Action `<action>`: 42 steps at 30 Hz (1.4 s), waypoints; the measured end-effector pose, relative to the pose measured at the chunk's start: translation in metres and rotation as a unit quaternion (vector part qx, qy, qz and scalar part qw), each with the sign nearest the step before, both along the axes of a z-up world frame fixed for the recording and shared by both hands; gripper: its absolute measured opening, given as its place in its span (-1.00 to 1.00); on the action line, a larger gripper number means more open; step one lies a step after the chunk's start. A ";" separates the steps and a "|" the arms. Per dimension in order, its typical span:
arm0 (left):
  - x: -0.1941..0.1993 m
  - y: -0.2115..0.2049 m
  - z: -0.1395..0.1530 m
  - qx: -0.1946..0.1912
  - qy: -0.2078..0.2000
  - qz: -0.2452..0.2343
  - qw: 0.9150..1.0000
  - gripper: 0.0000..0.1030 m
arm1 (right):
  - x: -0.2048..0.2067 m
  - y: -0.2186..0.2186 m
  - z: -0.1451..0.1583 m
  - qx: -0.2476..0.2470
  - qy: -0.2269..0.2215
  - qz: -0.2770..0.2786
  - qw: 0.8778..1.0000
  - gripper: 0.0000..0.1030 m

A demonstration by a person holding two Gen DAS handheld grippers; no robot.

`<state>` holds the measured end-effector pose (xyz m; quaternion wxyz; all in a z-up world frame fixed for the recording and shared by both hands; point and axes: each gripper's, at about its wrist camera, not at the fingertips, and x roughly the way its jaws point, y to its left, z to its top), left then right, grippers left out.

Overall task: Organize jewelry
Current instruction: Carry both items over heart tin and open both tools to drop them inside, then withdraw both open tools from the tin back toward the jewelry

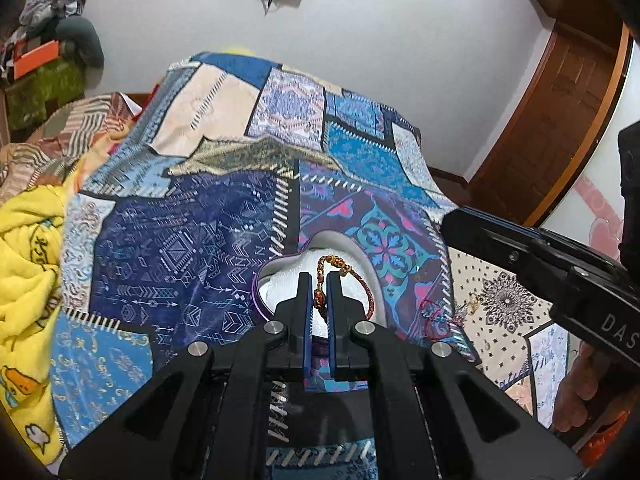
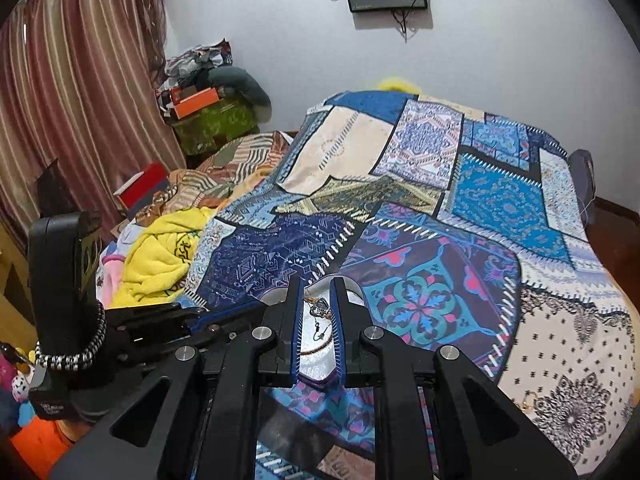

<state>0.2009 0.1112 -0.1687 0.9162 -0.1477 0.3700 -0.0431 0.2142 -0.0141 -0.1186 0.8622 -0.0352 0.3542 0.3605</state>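
Left claw [image 1: 320, 294] clamped on braided bracelet [image 1: 352, 280], loop trailing right over heart box [image 1: 288, 266]; right claw [image 2: 316, 304] apart, poised above.

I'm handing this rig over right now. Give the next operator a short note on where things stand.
Left tongs: shut on the red-and-gold braided cord bracelet, held over the white heart-shaped jewelry box.
Right tongs: open, over the same box, gripping nothing; a small pendant chain is inside.
Done: some pieces boxed.
Left: release the bracelet into the box; collect the small gold earring on the patchwork bedspread.
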 end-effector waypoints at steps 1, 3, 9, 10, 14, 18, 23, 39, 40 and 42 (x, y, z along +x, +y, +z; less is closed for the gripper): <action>0.002 0.000 -0.003 0.000 0.003 -0.002 1.000 -0.91 | 0.002 0.002 -0.002 -0.001 0.004 0.002 1.000 -0.77; 0.007 -0.001 -0.008 0.001 0.009 -0.007 1.000 -0.91 | 0.006 0.005 -0.008 -0.006 0.011 0.005 1.000 -0.77; 0.016 -0.007 -0.018 0.014 0.017 -0.018 1.000 -0.91 | 0.014 0.016 -0.024 -0.023 0.028 0.016 0.999 -0.77; 0.017 -0.007 -0.019 0.014 0.019 -0.019 1.000 -0.91 | 0.016 0.018 -0.028 -0.025 0.033 0.018 0.999 -0.77; 0.020 -0.010 -0.022 0.040 0.021 -0.016 0.999 -0.91 | 0.021 0.022 -0.039 -0.034 0.050 0.024 0.998 -0.77; 0.020 -0.009 -0.024 0.060 0.024 -0.011 0.998 -0.91 | 0.025 0.023 -0.045 -0.034 0.062 0.024 0.997 -0.77; 0.017 -0.009 -0.024 0.074 0.023 -0.009 0.997 -0.91 | 0.024 0.021 -0.046 -0.031 0.066 0.019 0.997 -0.77; -0.003 -0.008 -0.003 0.115 0.012 0.015 0.993 -0.31 | 0.016 0.003 -0.015 -0.013 0.046 -0.009 0.999 -0.24; -0.004 -0.009 -0.002 0.115 0.011 0.016 0.993 -0.30 | 0.013 0.000 -0.012 -0.014 0.040 -0.011 0.999 -0.24; -0.008 -0.009 0.003 0.117 0.009 0.017 0.993 -0.29 | 0.009 -0.004 -0.007 -0.017 0.030 -0.015 0.999 -0.24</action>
